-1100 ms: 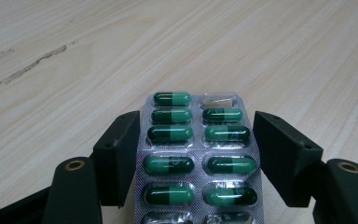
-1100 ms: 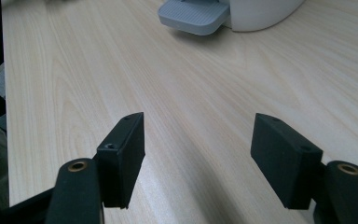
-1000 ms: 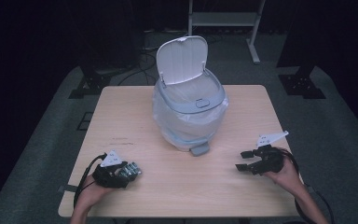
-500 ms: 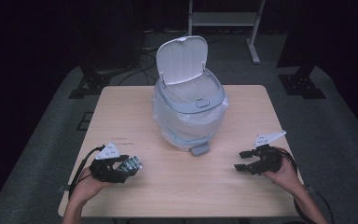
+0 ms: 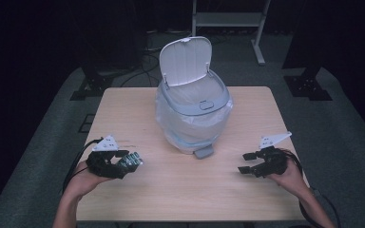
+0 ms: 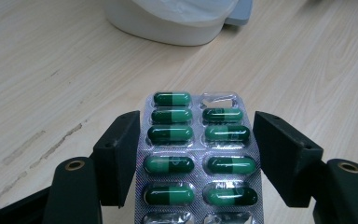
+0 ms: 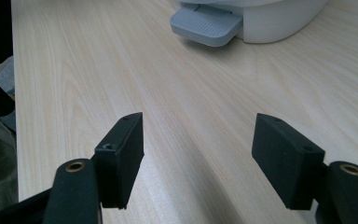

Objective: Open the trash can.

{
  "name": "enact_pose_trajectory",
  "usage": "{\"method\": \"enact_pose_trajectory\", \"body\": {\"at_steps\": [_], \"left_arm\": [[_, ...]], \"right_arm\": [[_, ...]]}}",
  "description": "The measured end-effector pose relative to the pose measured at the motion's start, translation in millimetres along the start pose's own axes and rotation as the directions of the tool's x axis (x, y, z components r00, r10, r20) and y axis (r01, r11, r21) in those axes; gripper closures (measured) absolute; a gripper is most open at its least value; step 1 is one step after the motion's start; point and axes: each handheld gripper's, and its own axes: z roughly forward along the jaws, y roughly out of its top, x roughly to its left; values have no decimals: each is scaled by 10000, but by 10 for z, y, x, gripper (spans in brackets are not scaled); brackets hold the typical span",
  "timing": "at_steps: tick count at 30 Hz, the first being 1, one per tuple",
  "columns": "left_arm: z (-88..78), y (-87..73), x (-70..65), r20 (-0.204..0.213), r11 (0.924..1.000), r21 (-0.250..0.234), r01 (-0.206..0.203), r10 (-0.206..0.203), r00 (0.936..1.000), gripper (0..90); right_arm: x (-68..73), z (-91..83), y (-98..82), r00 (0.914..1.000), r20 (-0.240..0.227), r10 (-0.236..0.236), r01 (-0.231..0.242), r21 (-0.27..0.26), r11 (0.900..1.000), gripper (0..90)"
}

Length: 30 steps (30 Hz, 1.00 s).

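The left gripper (image 6: 198, 158) has its jaws apart around a foil pill pack (image 6: 196, 163) of glossy green capsules, a gap showing on the right side, so the slick, thin sheet could slide out if lifted. Ahead of it stands the white plastic bin (image 5: 192, 104), lid up; the right gripper (image 7: 198, 158) is spread wide over bare wooden table (image 7: 98, 70).

Bright table (image 5: 180, 190) amid dark surroundings; gripper views sharp, softly shadowed
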Motion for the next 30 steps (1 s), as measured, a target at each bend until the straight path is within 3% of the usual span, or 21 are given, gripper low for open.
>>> {"method": "enact_pose_trajectory", "body": {"at_steps": [17, 30], "left_arm": [[-179, 302, -7, 267, 9985, 216, -511, 505, 9984, 333], [-299, 691, -74, 363, 9921, 144, -1246, 1240, 9916, 333]], "right_arm": [[-2, 1, 15, 9999, -114, -49, 47, -110, 9999, 327], [7, 23, 25, 9999, -145, -53, 52, -45, 10000, 325]]}}
